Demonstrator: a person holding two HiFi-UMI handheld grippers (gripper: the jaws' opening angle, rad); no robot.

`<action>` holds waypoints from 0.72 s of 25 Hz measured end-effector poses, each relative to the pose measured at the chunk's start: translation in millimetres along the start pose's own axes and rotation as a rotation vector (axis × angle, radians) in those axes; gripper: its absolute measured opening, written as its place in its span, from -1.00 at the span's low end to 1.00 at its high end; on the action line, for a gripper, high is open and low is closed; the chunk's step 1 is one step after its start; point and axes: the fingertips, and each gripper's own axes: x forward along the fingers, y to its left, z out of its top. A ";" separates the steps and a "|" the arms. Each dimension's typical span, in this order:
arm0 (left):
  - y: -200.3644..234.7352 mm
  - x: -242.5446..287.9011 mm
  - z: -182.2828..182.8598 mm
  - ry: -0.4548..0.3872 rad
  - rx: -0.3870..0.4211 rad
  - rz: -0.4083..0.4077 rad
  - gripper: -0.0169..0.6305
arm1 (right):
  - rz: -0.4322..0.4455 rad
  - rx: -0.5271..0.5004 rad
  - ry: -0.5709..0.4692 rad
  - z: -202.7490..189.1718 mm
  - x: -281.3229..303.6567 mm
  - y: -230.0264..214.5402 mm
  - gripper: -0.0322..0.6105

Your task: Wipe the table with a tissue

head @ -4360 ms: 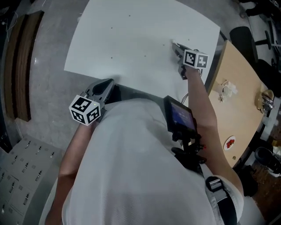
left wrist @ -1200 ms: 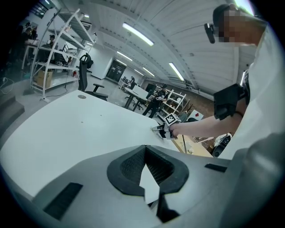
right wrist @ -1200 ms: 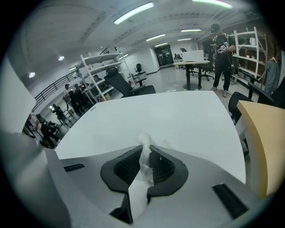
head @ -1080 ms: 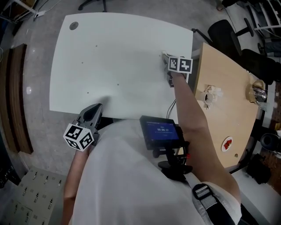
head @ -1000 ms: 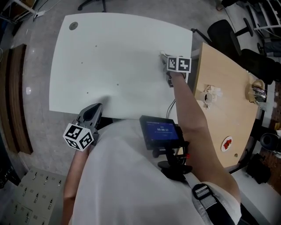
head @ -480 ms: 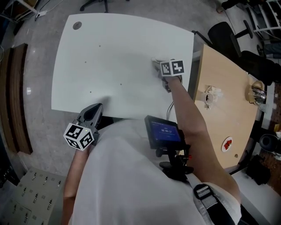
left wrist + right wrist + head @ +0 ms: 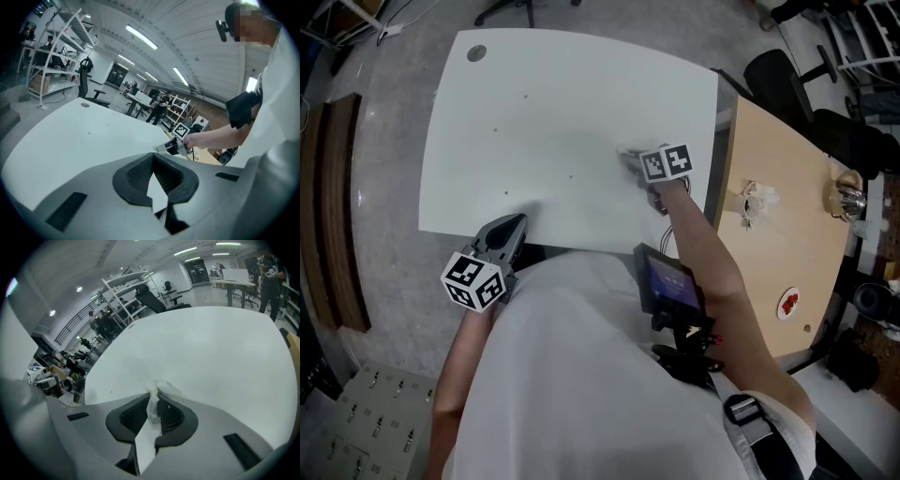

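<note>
A white table (image 7: 544, 112) fills the middle of the head view. My right gripper (image 7: 628, 155) reaches over its right part, shut on a crumpled white tissue (image 7: 158, 389) that sticks out past the jaws and rests against the tabletop (image 7: 211, 348). In the head view the tissue (image 7: 623, 152) shows only as a small pale wad at the jaw tips. My left gripper (image 7: 517, 223) hangs at the table's near edge, shut, with nothing between its jaws (image 7: 152, 161). From the left gripper view, the right gripper (image 7: 166, 146) shows low over the table (image 7: 70, 136).
A wooden table (image 7: 787, 244) adjoins on the right, carrying a crumpled paper (image 7: 757, 199), a metal object (image 7: 847, 199) and a small red item (image 7: 788, 303). A black chair (image 7: 778, 70) stands behind. A round hole (image 7: 476, 53) marks the white table's far left corner.
My right gripper has slid the tissue leftward and a little nearer, away from the table's right edge. The left gripper has stayed at the near edge.
</note>
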 end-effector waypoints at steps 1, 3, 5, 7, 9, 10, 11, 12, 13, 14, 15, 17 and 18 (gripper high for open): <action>1.0 -1.4 -0.1 0.001 0.002 -0.003 -0.93 | 0.015 0.002 0.010 -5.7 1.0 6.4 -0.74; 3.6 -4.7 -0.3 0.002 0.004 -0.008 -0.93 | 0.038 0.005 0.027 -15.6 3.0 18.9 -0.74; 6.0 -6.5 0.0 0.003 0.007 -0.016 -0.93 | 0.056 0.010 0.047 -24.5 4.4 29.6 -0.74; 8.0 -7.6 -0.2 0.005 0.010 -0.024 -0.93 | 0.089 0.015 0.080 -35.3 5.9 41.9 -0.74; 10.9 -10.2 -0.4 0.005 0.012 -0.030 -0.93 | 0.141 0.020 0.104 -44.2 8.8 58.9 -0.74; 12.7 -11.9 0.1 0.004 0.013 -0.032 -0.93 | 0.169 0.026 0.095 -44.8 9.9 67.9 -0.74; 14.6 -13.5 0.9 0.004 0.014 -0.034 -0.93 | 0.194 0.037 0.068 -42.1 10.7 76.2 -0.74; 16.4 -15.0 2.0 0.003 0.015 -0.036 -0.93 | 0.213 0.053 0.030 -36.9 11.2 83.0 -0.74; 18.3 -16.6 3.0 0.002 0.015 -0.038 -0.93 | 0.220 0.067 -0.008 -30.7 12.0 88.0 -0.74; 20.0 -18.4 3.9 0.001 0.016 -0.039 -0.93 | 0.216 0.074 -0.040 -24.6 13.3 91.5 -0.74; 21.6 -20.6 4.5 0.001 0.017 -0.041 -0.93 | 0.202 0.070 -0.061 -19.3 15.2 94.0 -0.74; 24.9 -25.2 5.0 0.000 0.018 -0.044 -0.93 | 0.158 0.042 -0.079 -10.5 20.4 96.7 -0.74; 26.9 -27.4 5.2 0.000 0.018 -0.045 -0.93 | 0.132 0.029 -0.080 -6.6 23.3 96.5 -0.74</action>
